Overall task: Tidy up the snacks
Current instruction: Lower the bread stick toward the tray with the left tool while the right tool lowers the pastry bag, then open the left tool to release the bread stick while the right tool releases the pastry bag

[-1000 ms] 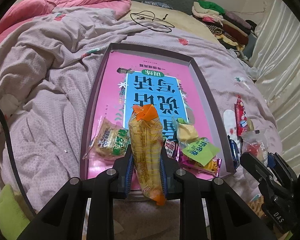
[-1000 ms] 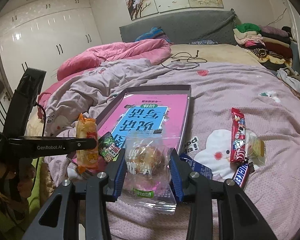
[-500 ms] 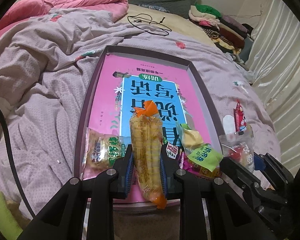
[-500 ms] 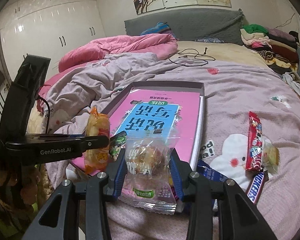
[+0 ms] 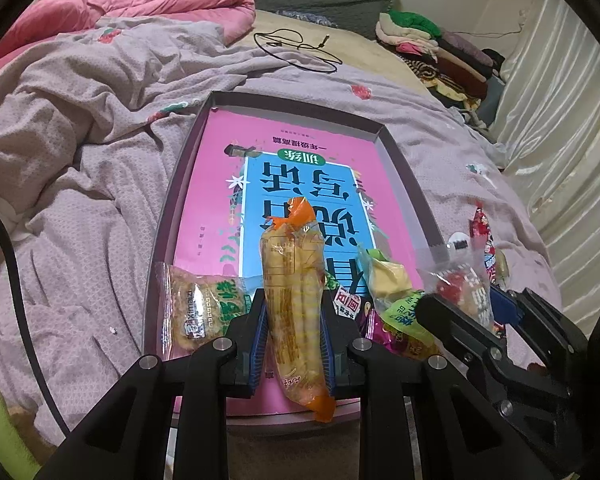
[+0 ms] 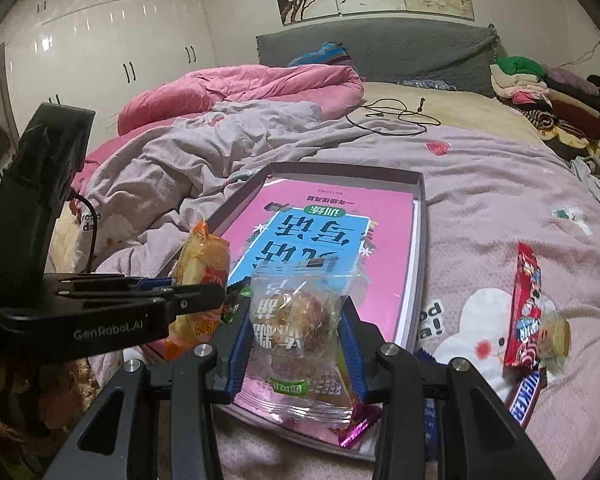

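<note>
A shallow purple box (image 5: 172,200) lined with a pink and blue book lies on the bed; it also shows in the right wrist view (image 6: 418,216). My left gripper (image 5: 292,340) is shut on a long yellow-orange snack pack (image 5: 292,280), held over the box's near end. My right gripper (image 6: 296,344) is shut on a clear bag holding a round pastry (image 6: 300,312), over the box's near right corner. Several snacks lie in the near end, among them a green cracker pack (image 5: 204,304) and a yellow-green pack (image 5: 392,292).
A red candy bar (image 6: 524,308), a Snickers bar (image 6: 526,398) and a small round cookie pack (image 6: 556,336) lie on the purple sheet right of the box. A rumpled duvet (image 5: 80,120) lies left. A black cable (image 6: 392,116) and folded clothes (image 6: 540,96) lie far back.
Both grippers have moved forward over the box's near end, each still holding its snack. The right gripper now shows closer beside the left one.
</note>
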### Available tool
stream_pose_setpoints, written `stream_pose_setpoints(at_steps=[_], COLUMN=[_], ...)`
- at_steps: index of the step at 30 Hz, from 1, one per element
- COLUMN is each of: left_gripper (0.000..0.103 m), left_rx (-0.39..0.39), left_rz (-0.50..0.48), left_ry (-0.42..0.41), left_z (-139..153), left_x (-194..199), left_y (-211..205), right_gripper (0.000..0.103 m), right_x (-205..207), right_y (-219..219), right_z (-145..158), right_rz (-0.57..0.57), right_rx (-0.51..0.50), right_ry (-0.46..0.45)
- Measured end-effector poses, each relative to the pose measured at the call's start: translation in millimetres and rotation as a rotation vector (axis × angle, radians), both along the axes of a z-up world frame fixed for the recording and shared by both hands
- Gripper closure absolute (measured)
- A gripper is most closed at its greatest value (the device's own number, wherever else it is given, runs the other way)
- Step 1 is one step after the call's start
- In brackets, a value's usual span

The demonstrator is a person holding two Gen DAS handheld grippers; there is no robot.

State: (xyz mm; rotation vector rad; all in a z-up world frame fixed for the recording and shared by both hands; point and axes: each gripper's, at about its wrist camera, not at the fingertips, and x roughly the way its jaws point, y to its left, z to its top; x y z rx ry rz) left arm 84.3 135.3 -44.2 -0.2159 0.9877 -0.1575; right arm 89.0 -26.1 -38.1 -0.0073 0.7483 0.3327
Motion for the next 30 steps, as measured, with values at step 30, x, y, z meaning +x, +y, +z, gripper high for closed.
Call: stream_pose_setpoints(at_steps=[30], left_gripper=[0.079], left_rx=[-0.010], left_rz=[-0.002], left_ry=[0.001], left_z=[0.0], left_x=[-1.0], left_y=[0.9], right_gripper=[0.057], right_x=[3.3], right_y=[11.8], right_z=[-21.9], right_rz=[0.059], right_rx=[-0.045], right_ry=[0.064])
